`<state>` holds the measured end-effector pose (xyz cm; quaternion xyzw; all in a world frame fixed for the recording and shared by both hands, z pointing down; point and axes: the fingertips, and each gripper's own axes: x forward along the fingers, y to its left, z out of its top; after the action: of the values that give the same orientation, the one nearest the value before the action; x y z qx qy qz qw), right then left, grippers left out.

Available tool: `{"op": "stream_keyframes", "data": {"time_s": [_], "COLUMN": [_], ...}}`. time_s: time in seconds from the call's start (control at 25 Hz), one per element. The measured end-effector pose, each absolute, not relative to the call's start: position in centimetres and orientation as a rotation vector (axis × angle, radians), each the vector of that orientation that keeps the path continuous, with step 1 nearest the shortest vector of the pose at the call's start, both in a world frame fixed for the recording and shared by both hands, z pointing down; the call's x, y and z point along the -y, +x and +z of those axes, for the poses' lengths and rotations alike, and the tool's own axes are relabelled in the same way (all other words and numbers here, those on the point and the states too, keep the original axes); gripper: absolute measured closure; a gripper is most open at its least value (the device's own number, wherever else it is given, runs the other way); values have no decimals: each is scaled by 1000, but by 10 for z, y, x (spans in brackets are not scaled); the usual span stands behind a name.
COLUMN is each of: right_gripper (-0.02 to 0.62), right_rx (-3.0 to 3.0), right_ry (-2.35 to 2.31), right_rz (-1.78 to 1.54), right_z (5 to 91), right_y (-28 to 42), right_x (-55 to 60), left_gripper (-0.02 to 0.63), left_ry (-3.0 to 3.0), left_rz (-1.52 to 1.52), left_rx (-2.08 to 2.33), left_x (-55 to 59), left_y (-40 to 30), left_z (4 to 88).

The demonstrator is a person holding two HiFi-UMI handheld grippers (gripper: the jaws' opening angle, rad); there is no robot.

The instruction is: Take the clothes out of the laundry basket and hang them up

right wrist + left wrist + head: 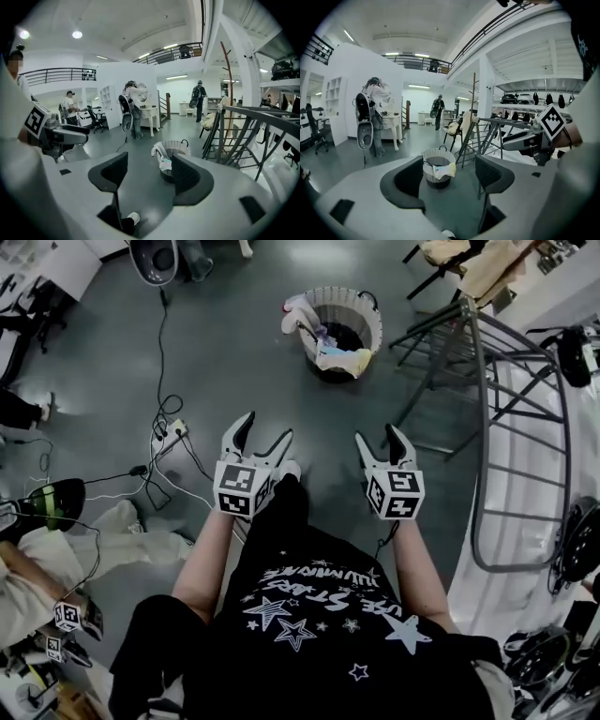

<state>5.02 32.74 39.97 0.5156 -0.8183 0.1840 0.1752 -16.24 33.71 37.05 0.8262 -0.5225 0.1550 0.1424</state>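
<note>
Both jaw pairs stand wide and empty on the left gripper (pixel 267 427) and right gripper (pixel 377 433). Well ahead of them stands the laundry basket (pixel 371 320), holding clothes (pixel 342 360); the drying rack (pixel 474 427) stands to the right gripper's right. Judged step: approach. Next, reach in and pinch one garment.

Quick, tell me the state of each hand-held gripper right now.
Left hand-held gripper: open, jaws wide apart, nothing between them.
Right hand-held gripper: open, jaws wide apart, nothing between them.
</note>
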Motion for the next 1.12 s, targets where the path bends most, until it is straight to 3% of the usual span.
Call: {"op": "stream_keyframes", "data": {"time_s": [0.36, 0.72, 1.12], "right_gripper": [304, 322, 336], "right_rx": [2103, 1945, 1893], "right_ry": [1501, 1607, 1566], "right_rz": [625, 711, 863], "right_z": [463, 524, 663], "right_y": [24, 73, 117], "right_x": [-226, -175, -98], "left_gripper": [259, 261, 261], "left_ry": [2357, 2398, 2323], "left_rz": [573, 743, 840], "left_rx": [1361, 1170, 1142], "left_x": [-224, -171, -104], "left_y": [-209, -177, -135], "left_z": [423, 495, 606]}}
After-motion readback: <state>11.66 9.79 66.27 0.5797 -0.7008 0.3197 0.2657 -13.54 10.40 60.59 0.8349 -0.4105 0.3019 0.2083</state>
